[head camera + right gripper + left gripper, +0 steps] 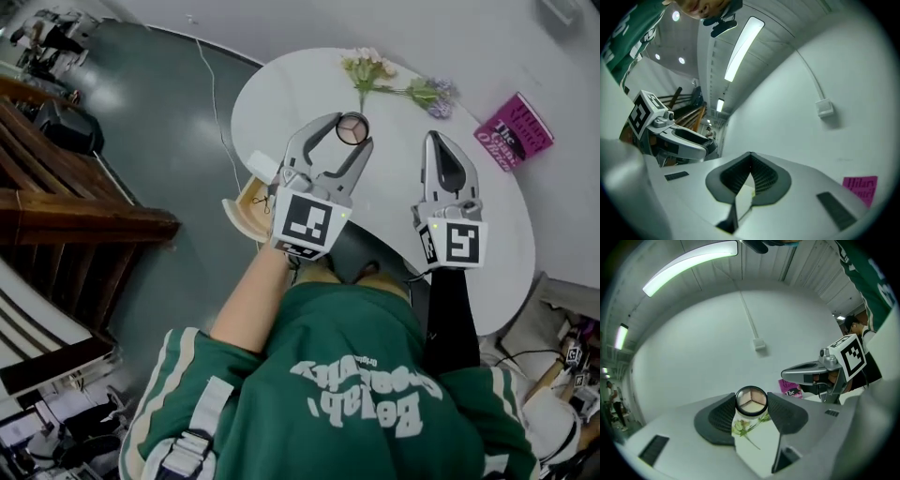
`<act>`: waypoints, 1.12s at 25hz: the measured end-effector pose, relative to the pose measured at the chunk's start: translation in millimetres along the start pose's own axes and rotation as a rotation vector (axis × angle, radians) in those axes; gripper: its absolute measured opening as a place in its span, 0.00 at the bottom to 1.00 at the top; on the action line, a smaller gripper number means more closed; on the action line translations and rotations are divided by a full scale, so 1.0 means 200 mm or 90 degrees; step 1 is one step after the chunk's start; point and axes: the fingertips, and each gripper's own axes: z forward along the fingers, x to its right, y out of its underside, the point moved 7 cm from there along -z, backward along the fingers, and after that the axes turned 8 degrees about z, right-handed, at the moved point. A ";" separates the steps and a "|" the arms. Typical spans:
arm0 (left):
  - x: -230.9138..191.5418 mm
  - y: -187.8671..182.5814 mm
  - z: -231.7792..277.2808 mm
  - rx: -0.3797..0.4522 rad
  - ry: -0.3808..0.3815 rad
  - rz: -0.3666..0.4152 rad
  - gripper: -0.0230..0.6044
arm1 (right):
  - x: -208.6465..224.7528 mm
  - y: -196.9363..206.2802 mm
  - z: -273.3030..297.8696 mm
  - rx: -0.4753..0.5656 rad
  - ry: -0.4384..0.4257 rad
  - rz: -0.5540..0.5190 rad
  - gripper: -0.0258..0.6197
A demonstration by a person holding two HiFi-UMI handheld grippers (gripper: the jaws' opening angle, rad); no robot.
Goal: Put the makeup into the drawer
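The makeup is a round clear compact [352,128] with pale powder in three sections. My left gripper [350,137] is shut on it and holds it level above the white table [389,192]; in the left gripper view the compact [751,401] sits clamped between both dark pads. An open drawer with a wooden inside [244,208] sticks out from the table's left edge, below and left of that gripper. My right gripper [434,141] hovers beside the left one, jaws shut and empty; in the right gripper view its fingertips [750,155] meet.
A sprig of pale flowers [371,69] with a purple bloom [432,92] lies at the table's far side. A pink book [514,131] rests at the far right. Dark wooden stairs [66,187] stand to the left on the grey floor.
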 end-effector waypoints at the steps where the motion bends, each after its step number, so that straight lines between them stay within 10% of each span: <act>1: -0.05 0.01 -0.06 -0.003 -0.022 0.007 0.41 | -0.06 0.00 0.05 0.003 -0.023 0.003 0.05; 14: -0.47 0.26 -0.75 -0.089 -0.208 -0.001 0.41 | -0.84 0.03 0.43 0.012 -0.242 0.028 0.05; 28: -0.15 1.40 -0.92 -0.403 -0.119 -0.189 0.41 | -0.88 0.08 0.44 -0.028 -0.238 0.013 0.05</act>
